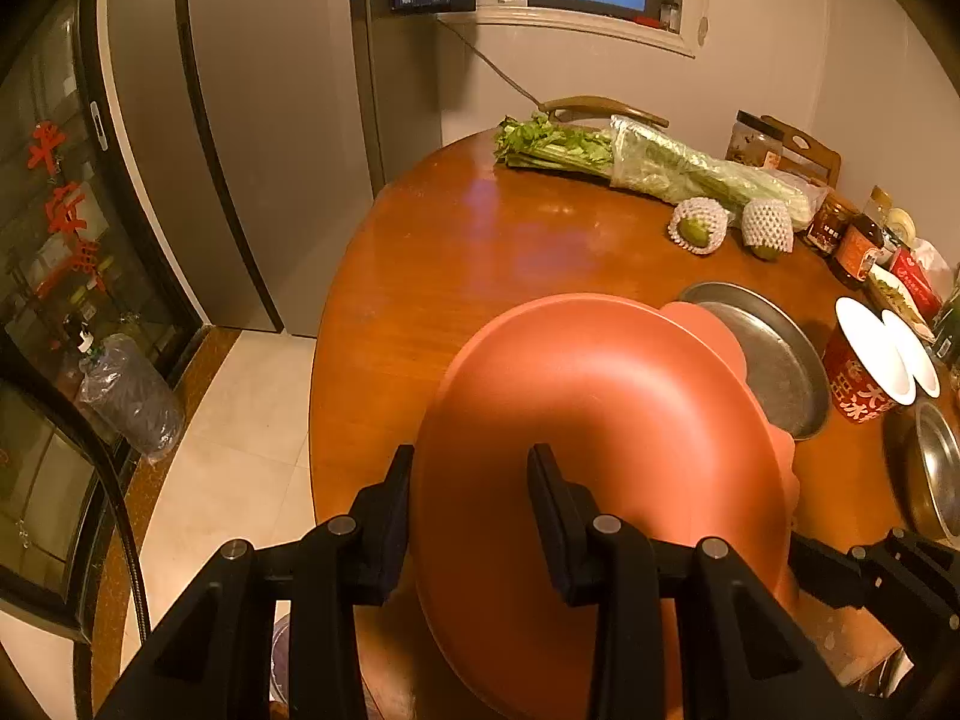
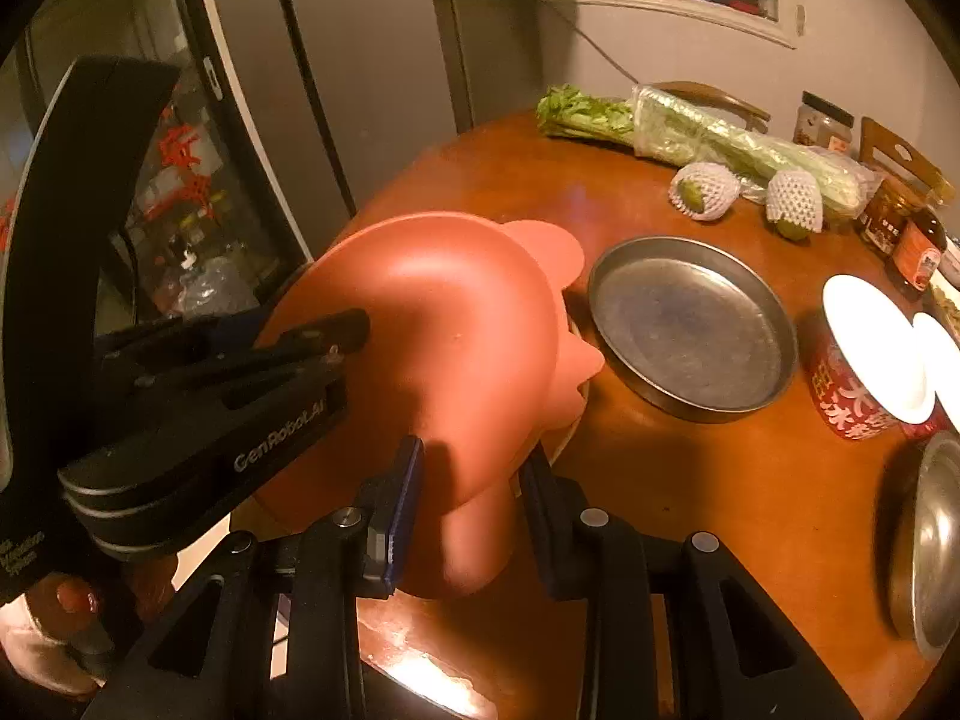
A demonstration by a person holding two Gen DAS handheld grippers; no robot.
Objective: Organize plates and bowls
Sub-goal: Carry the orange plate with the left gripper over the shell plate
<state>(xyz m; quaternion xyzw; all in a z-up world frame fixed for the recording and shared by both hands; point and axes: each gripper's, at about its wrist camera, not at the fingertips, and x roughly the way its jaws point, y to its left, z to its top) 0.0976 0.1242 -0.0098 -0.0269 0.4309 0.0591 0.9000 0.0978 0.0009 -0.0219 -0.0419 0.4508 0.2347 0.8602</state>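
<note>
A large salmon-pink plastic bowl [image 1: 606, 420] with a lobed rim is held over the near edge of the round wooden table [image 1: 480, 240], its rounded underside facing both cameras. My left gripper [image 1: 471, 483] is shut on the bowl's left rim; in the right wrist view the left gripper [image 2: 342, 336] clamps the bowl [image 2: 444, 312] from the left. My right gripper [image 2: 471, 480] is shut on a lobe of the near rim. A round metal tray [image 2: 690, 330] lies on the table just right of the bowl. The bowl's inside is hidden.
A second metal dish [image 2: 930, 540] sits at the table's right edge beside a red cup with a white lid [image 2: 864, 360]. Celery [image 1: 648, 162], two net-wrapped fruits [image 1: 699, 225] and jars [image 1: 852, 246] line the far side. A grey fridge [image 1: 252, 150] stands left.
</note>
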